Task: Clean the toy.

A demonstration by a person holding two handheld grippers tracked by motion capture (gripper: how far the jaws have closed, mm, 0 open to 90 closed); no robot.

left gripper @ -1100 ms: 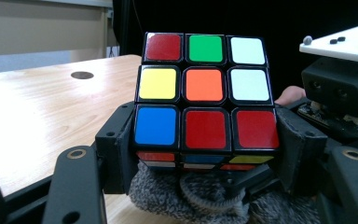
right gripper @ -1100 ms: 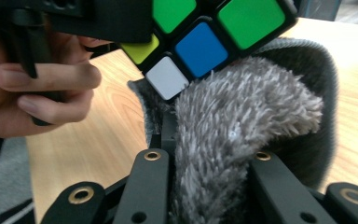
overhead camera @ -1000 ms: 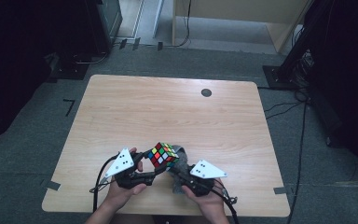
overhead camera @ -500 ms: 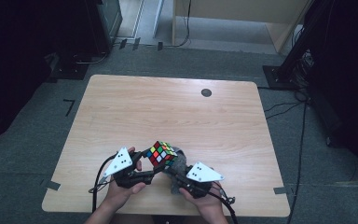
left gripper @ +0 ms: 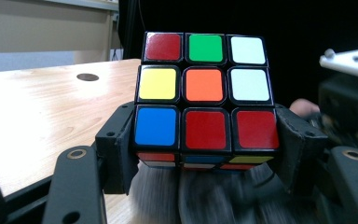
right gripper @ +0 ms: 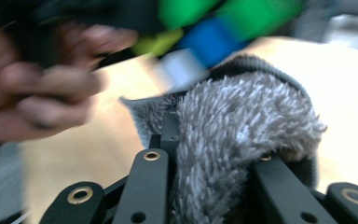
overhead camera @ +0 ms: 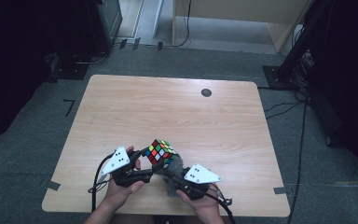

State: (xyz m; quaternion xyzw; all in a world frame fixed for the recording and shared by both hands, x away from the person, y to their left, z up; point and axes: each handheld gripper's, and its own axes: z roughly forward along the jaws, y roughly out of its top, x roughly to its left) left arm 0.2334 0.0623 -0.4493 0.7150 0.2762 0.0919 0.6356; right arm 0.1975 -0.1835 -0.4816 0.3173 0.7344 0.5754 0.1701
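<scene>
A scrambled colour cube (overhead camera: 161,152) is held tilted above the table's near edge, and my left gripper (overhead camera: 148,161) is shut on its bottom layer. In the left gripper view both black jaws press the cube (left gripper: 205,100) from the sides, and a face with red, green, white, yellow, orange and blue squares looks at the camera. My right gripper (overhead camera: 172,176) is shut on a grey fluffy cloth (overhead camera: 171,173), which lies under and against the cube. The cloth (right gripper: 233,140) bulges between the right jaws just below the blurred cube (right gripper: 200,35).
The wooden table (overhead camera: 177,112) has a round dark cable hole (overhead camera: 206,92) at the far right. Cables trail from both grippers over the near edge. Dark stands and cables (overhead camera: 303,107) sit on the grey floor around the table.
The right gripper with the cloth has shifted slightly under the cube. The left gripper and the cube have stayed in place.
</scene>
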